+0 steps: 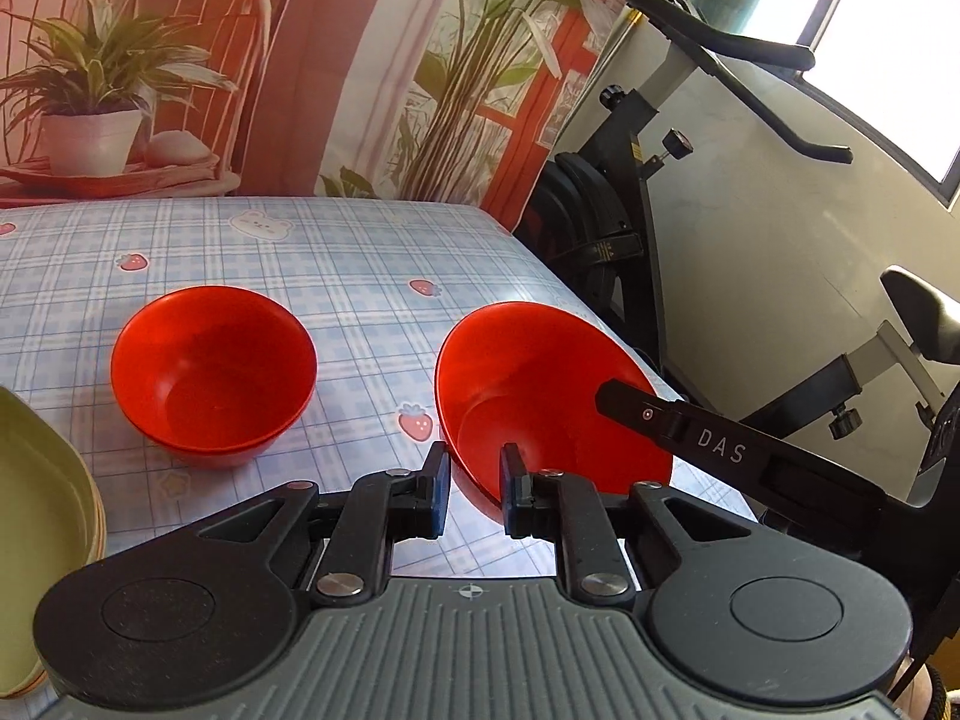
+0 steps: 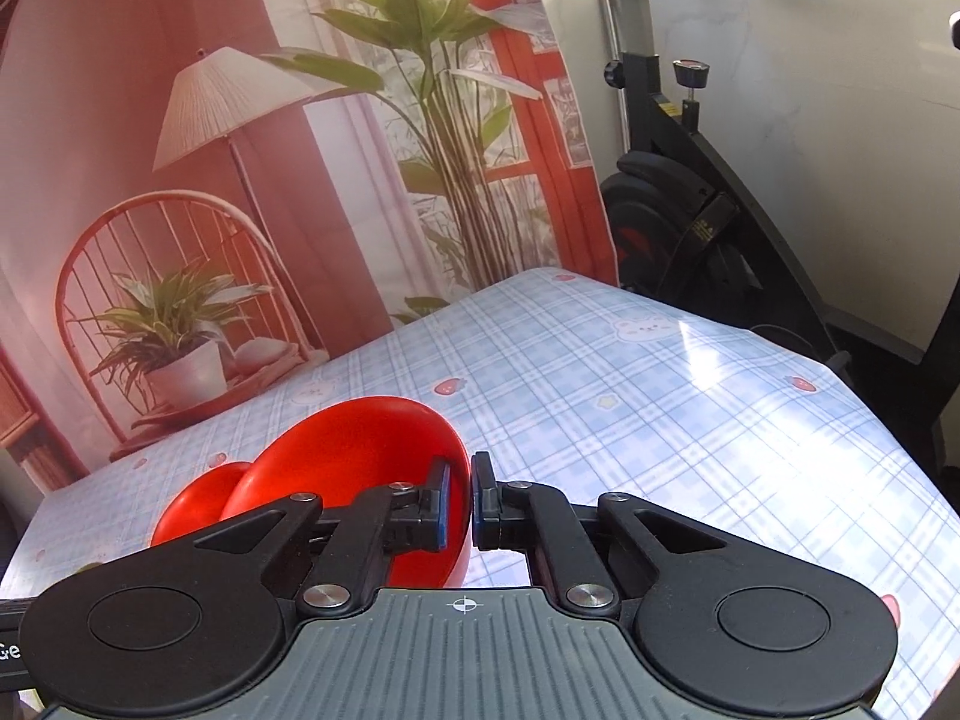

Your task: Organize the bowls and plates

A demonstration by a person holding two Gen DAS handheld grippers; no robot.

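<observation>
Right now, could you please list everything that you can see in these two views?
table: 1, blue plaid cloth, centre
held bowl: 1, red, tilted above table
resting bowl: 1, red, on table, further left
plates: stack, pale green, table's left edge
backdrop: 1, printed plants, behind table
exercise bike: 1, black, right of table
left tongs: 1, black, shut on held bowl's near rim
right tongs: 1, black, shut on its far rim

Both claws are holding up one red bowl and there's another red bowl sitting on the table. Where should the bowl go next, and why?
Probably carry the held bowl sideways over the resting bowl and lower it in. Both the left claw and right claw pinch its rim, it looks tilted and lifted, and the two bowls match, so nesting them seems the tidy step.
</observation>
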